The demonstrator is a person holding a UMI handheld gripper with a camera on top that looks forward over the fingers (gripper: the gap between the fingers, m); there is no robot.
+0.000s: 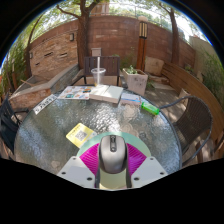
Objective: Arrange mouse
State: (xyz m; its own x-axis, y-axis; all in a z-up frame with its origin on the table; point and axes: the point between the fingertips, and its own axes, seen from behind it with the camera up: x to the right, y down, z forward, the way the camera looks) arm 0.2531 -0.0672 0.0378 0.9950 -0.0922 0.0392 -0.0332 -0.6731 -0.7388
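A grey computer mouse (112, 158) with a dark middle strip and scroll wheel sits between my two fingers, pressed by the magenta pads (89, 158) on both sides. My gripper (112, 165) is shut on the mouse and holds it over the near part of a round glass table (60, 112). A pale green mat or sheet (140, 150) shows just behind the fingers under the mouse.
On the table lie a yellow-and-white booklet (79, 131), a pink-and-white object (129, 101), a green item (150, 107), open books or papers (88, 93) and a small card (45, 102). Metal chairs (103, 68) and brick walls stand beyond.
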